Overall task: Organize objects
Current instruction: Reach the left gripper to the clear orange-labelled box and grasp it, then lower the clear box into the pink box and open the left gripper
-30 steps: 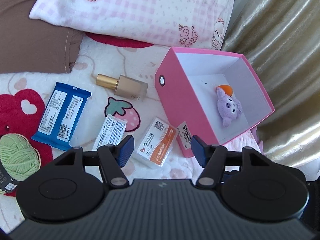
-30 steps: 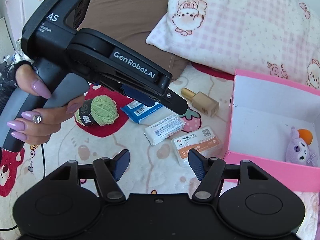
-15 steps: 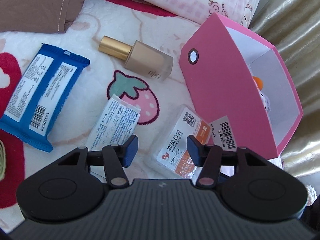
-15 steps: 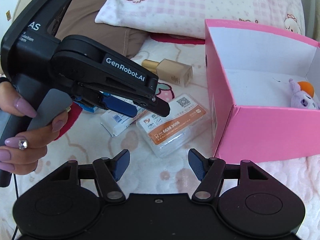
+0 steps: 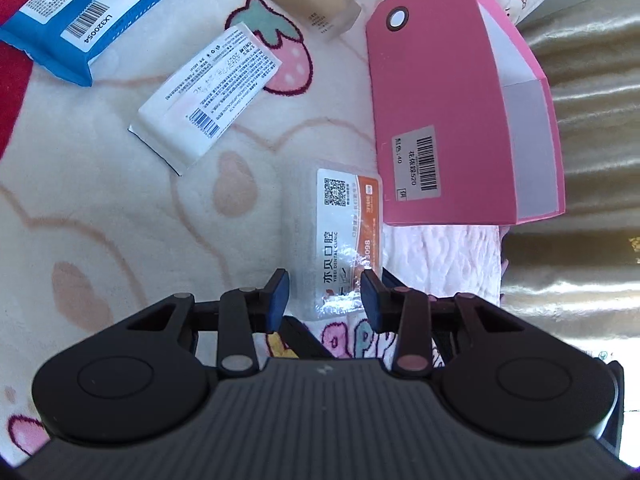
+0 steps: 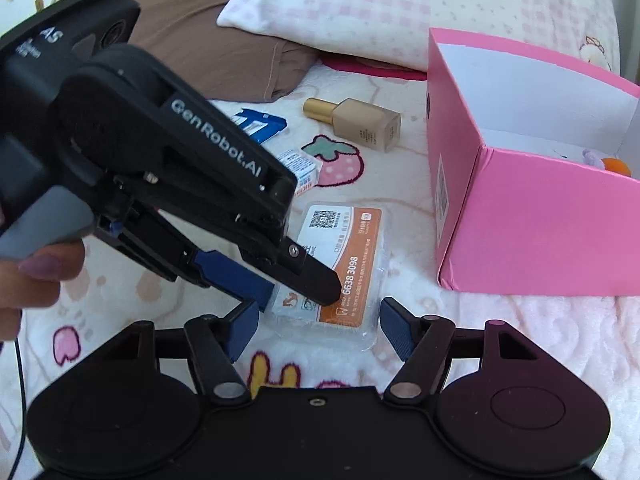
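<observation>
We find the left gripper point(image 5: 323, 294) low over a clear plastic box point(image 5: 347, 240) at the centre of the left wrist view, jaws partly open with one blue pad on each side of the box's near end; we cannot tell whether the pads touch it. The box label carries a QR code, Chinese characters, "DENTAL CLINIC" and, on its orange half, a number seen in the right wrist view as "6638 3098". The box lies flat on the fleece blanket point(image 5: 100, 220), just beside the pink box point(image 5: 448, 92) at right.

The pink box shows a barcode sticker reading "520" on its side wall. In the right wrist view a purple and orange toy point(image 6: 604, 162) shows over its rim.

The right gripper point(image 6: 318, 330) hovers at the near edge of the clear plastic box, jaws wide apart, holding nothing. The left gripper's body there reads "GenRobot.AI".

In the upper left of the left wrist view lie a blue packet point(image 5: 92, 12) marked "LX320054", a white sachet point(image 5: 208, 96) with barcode and small print, and a beige bottle point(image 5: 316, 4) with a gold cap, all apart from one another.
</observation>
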A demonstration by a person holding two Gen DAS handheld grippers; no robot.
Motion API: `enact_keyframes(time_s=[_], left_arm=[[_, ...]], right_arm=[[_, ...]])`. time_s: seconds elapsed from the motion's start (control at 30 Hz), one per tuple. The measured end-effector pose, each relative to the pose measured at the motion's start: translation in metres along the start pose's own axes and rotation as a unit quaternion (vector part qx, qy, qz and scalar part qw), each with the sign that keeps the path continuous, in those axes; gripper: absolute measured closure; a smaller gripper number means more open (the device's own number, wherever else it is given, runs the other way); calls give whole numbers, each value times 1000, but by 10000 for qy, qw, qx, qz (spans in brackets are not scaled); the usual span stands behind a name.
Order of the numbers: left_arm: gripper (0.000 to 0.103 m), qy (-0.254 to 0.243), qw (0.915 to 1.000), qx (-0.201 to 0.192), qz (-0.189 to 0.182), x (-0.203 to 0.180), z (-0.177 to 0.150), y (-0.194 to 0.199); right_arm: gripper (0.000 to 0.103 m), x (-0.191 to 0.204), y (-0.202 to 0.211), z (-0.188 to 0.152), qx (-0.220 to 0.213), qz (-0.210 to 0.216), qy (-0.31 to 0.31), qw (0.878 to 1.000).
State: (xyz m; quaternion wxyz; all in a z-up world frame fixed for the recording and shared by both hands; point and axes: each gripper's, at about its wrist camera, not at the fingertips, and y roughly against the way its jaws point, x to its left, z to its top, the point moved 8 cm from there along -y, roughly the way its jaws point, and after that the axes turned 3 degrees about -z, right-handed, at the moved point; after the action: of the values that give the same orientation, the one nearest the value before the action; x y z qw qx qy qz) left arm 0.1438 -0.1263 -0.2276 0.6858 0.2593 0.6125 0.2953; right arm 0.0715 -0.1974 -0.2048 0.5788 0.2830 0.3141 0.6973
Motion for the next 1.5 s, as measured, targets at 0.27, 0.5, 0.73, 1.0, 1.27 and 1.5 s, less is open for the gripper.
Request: enact_keyframes(time_s=[0.27, 0.5, 0.73, 1.0, 1.27, 1.5], left_arm=[[60, -873, 9908, -803, 651, -7, 14, 2], [72, -755, 9933, -738, 473, -19, -2, 4], [72, -1277, 9800, -1349, 711, -71, -30, 60], [71, -1899, 9660, -1677, 521, -158, -24, 111], [69, -2511, 9559, -1348, 709, -241, 0, 85], [69, -2106, 9712, -942, 603, -254, 38, 19]], right_arm=[[19, -4, -21, 7, -14, 9, -338, 9994], [33, -10, -11, 6, -27, -61, -336, 9994], [34, -3, 51, 28, -590, 104, -68, 9982], [34, -37, 136, 84, -1136, 330, -322, 9925], [37, -98, 149, 104, -1301, -173, -203, 9911], [37, -155, 108, 107, -860, -409, -467, 9944]])
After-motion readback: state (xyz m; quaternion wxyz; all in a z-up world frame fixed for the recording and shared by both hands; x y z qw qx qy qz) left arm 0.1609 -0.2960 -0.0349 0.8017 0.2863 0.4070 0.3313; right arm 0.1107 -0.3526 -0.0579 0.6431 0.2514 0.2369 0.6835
